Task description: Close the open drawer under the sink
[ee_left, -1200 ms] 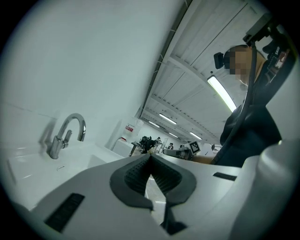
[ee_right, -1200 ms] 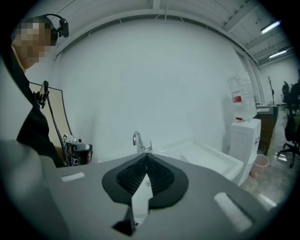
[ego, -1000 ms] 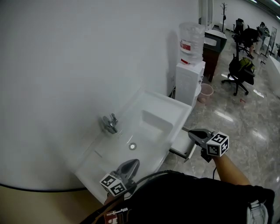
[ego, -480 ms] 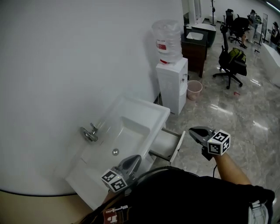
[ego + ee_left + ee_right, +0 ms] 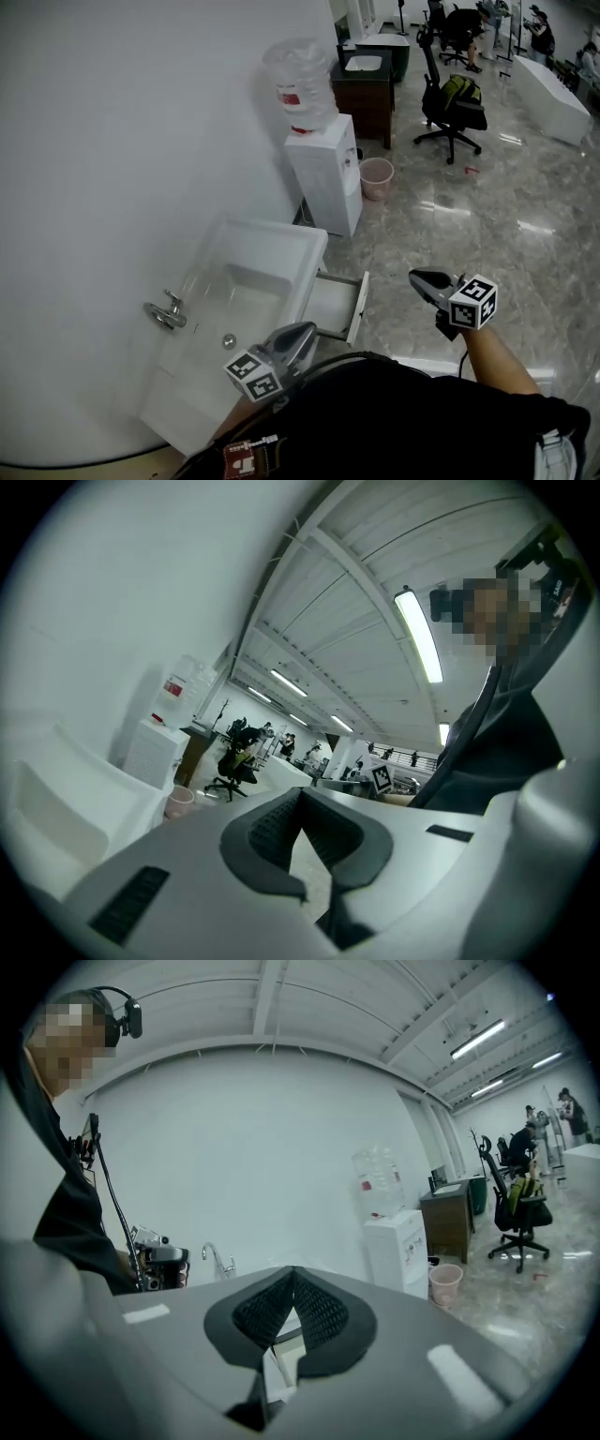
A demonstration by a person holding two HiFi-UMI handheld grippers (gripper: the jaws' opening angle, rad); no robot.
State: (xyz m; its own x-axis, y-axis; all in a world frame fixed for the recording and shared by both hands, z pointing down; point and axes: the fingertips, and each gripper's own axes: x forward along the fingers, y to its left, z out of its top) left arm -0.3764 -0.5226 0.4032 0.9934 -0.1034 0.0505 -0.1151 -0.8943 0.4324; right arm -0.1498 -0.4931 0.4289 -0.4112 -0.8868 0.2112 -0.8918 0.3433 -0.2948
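While drawer (image 5: 337, 307) stays open, right gripper (image 5: 415, 276) sits farther off.

a white wall (image 5: 122, 122), glossy grey marble floor (image 5: 450, 225), water dispenser (image 5: 323, 173), pink bin (image 5: 376, 177), office chair (image 5: 452, 105).

Rear of drawer (image 5: 339, 305) out of sight beneath the sink (image 5: 277, 232)

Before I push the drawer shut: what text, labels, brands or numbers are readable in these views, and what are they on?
Water bottle: red label, print too blurred to read.
Cubes on the left gripper and right gripper: black-and-white square markers only, no letters or numbers.
Sink, drawer: no writing visible.
No quotable text anywhere.
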